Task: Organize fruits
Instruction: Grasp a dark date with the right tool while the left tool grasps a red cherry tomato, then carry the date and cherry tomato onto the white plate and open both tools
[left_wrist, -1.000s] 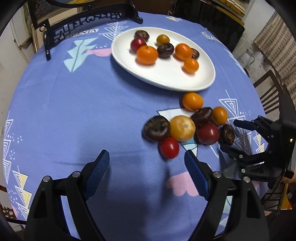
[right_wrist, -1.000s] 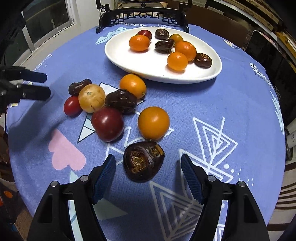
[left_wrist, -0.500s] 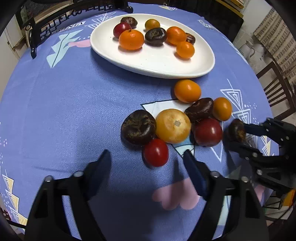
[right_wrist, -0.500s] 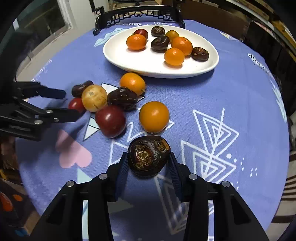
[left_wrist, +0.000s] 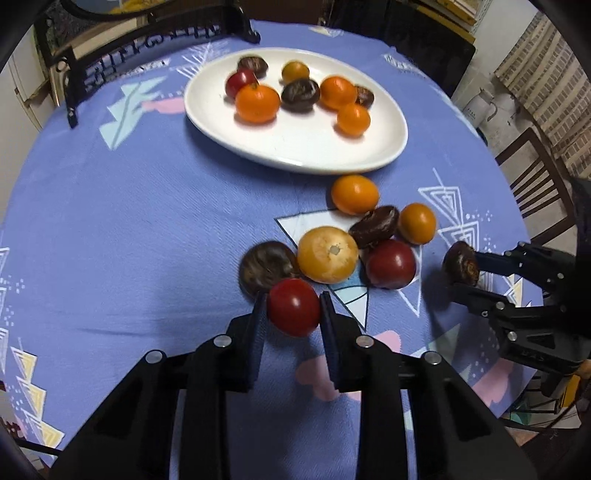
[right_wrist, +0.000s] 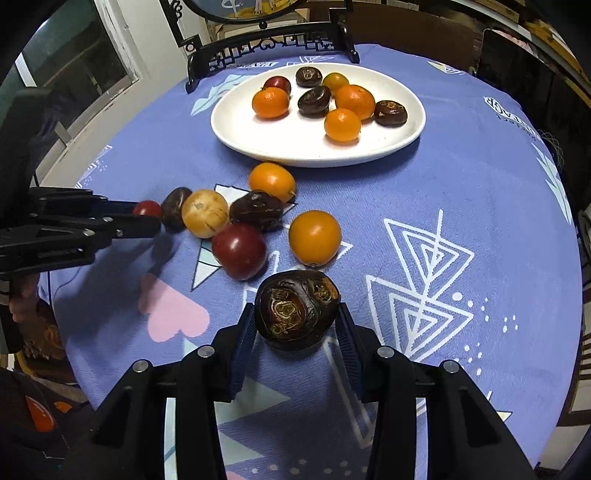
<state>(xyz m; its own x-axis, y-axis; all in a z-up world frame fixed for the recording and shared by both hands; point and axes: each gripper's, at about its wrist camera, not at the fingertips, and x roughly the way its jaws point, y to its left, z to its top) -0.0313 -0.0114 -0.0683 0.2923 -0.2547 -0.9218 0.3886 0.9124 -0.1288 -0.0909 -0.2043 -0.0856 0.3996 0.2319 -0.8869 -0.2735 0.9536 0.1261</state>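
Far left, on the blue patterned tablecloth: bare cloth, with a black carved stand at the back edge.

Next, the left gripper, jaws just closed, clamped on a small red fruit; both pads pressed against its sides. In the right wrist view, the same gripper reaching in from the left edge with the red fruit at its tips.

Touching that fruit from behind, a dark brown fruit. Just beside it, a pale yellow-orange fruit, then a deep red fruit (the largest red one), a dark oblong fruit behind, and two orange fruits flanking it, all bunched together on the cloth.

Behind the cluster, a white oval plate bearing eight fruits along its far side: orange, dark brown and one red.

Rightmost, the right gripper, shut down within the last second and clamped on a wrinkled dark fruit, pads tight on both flanks. Seen from the left wrist camera, that gripper holding the dark fruit at its tips over the cloth, apart from the cluster; whether lifted clear of the cloth, hard to tell.
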